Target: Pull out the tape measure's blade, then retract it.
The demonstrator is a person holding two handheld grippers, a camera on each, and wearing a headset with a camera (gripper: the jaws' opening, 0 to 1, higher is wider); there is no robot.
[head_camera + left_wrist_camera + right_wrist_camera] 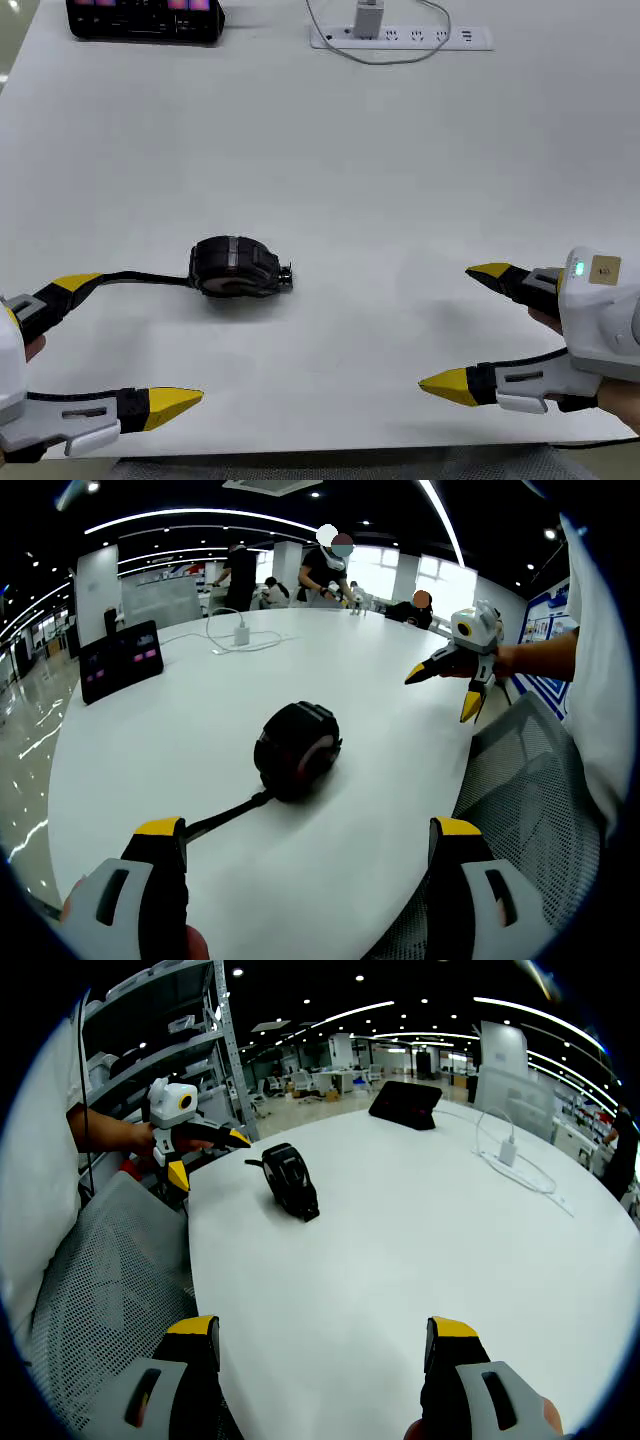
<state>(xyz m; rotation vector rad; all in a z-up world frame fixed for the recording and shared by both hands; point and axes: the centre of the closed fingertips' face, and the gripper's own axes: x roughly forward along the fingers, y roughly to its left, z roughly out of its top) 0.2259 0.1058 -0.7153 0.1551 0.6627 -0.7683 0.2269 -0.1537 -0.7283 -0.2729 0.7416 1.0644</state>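
Black tape measure (238, 268) on our tabletop (400, 170), left gripper (133, 341) near it, right gripper (458, 327) farther off, fingers of both spread wide, empty.

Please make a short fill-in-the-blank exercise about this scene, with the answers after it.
1. The black tape measure lies on the ____ table.
2. The left gripper and the right gripper are both ____.
3. The tape measure's strap runs toward the ____ gripper.
Answers: white; open; left.
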